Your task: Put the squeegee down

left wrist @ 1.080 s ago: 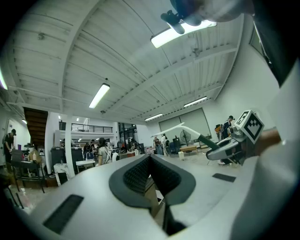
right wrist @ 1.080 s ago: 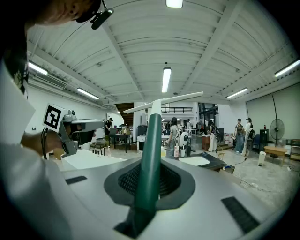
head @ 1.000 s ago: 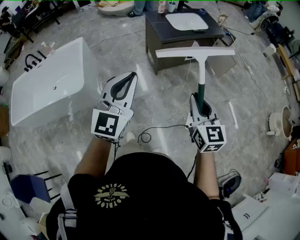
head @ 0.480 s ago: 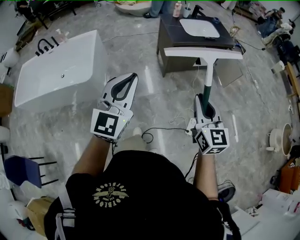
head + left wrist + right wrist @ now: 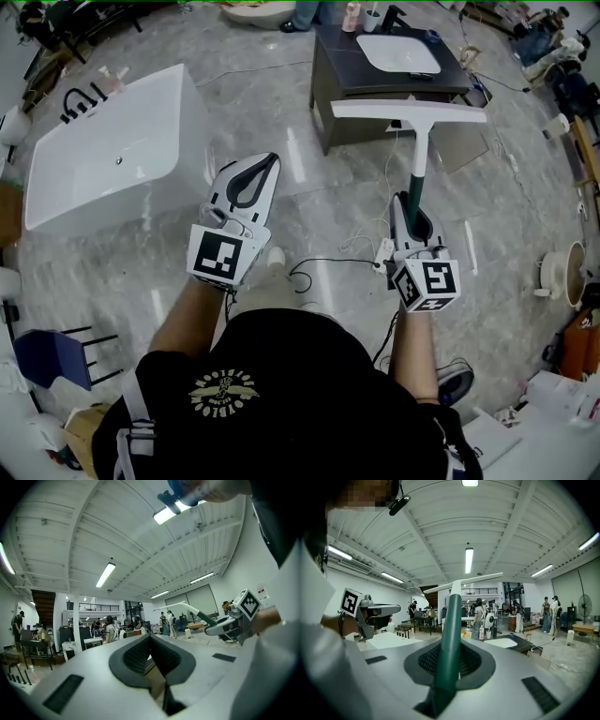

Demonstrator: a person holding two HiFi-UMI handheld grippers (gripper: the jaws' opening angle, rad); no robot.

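Though green-handled, a white-bladed squeegee [image 5: 421, 155]

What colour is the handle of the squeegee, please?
The handle is dark green; the right gripper view shows it best.

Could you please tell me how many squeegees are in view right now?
1. The squeegee is held by its green handle in the right gripper's jaws, blade end out toward the vanity; others could be hidden in the clutter.

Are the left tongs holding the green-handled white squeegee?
No, the left tongs are shut and empty; the right tongs grip the green-handled white squeegee.
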